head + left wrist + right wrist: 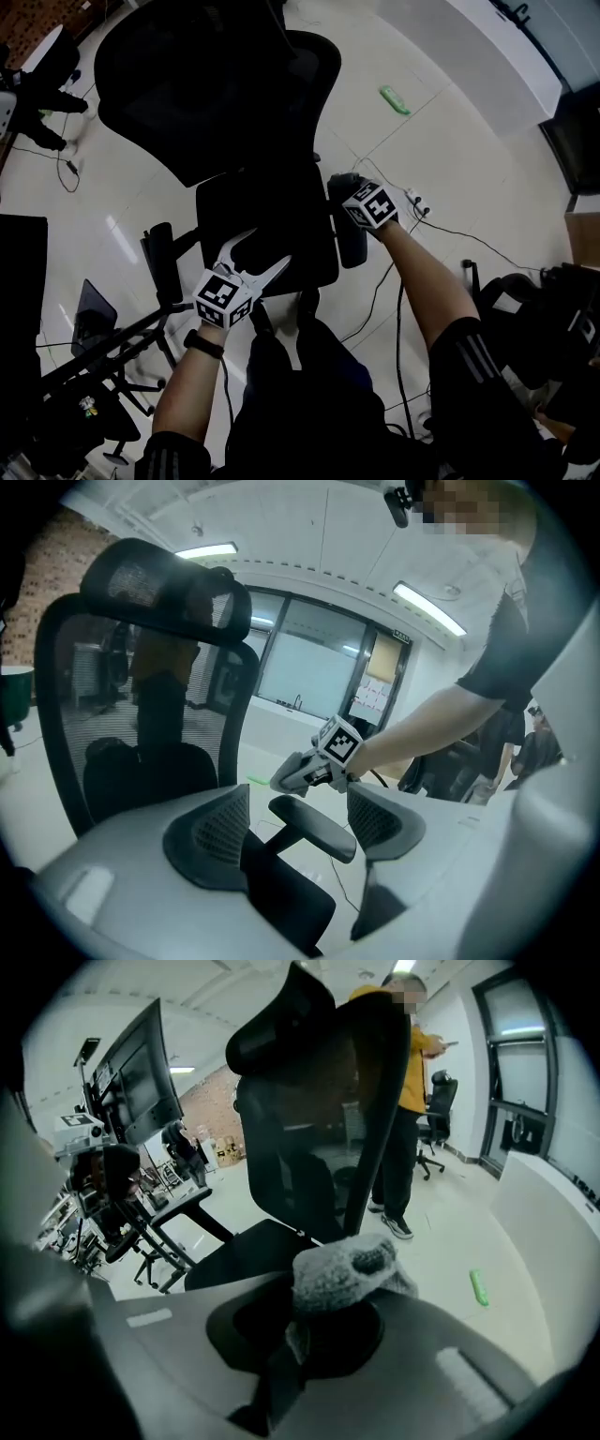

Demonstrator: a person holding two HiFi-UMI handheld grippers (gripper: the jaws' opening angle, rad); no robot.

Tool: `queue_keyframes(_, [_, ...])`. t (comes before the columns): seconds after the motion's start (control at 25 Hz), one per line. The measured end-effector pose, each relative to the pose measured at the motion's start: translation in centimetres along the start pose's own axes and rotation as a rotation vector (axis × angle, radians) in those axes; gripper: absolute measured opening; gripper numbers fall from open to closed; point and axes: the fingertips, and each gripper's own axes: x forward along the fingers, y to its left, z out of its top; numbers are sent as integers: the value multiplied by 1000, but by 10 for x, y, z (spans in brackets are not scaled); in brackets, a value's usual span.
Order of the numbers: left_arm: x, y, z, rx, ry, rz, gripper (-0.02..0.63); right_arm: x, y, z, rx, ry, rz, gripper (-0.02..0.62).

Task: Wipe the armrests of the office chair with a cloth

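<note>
Pale floor tiles surround the office chair. The right gripper pinches a grey cloth at the far end of the armrest, apparently to wipe it. The left gripper hangs spread and empty near the seat, seemingly kept clear.

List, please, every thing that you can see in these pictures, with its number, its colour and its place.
office chair: one, black, centre, in front of the person.
armrests: two, black, one at each side of the seat.
cloth: one, grey, held in the right claw at the right armrest.
green object: one, green, on the floor beyond the chair; its kind cannot be told.
cables: several, dark, on the floor at the right.
other person: one, yellow top, standing beyond the chair.
left claw: one, white, open and empty, over the seat's front.
right claw: one, white, shut on the cloth.
</note>
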Motion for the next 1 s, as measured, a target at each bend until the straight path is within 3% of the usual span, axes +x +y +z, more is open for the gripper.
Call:
queue_keyframes(0.24, [14, 0, -15, -10, 27, -19, 350, 25, -6, -32, 52, 97, 18, 18])
queue_keyframes(0.4, [16, -1, -19, -12, 36, -34, 350, 28, -2, -56, 31, 161, 15, 18])
queue_keyframes(0.6, [17, -13, -25, -8, 44, -60, 350, 16, 20, -87, 11, 195, 43, 18])
queue_keyframes(1.0, [4, -41, -40, -6, 60, -98, 350, -16, 80, -150, 64, 194, 62, 18])
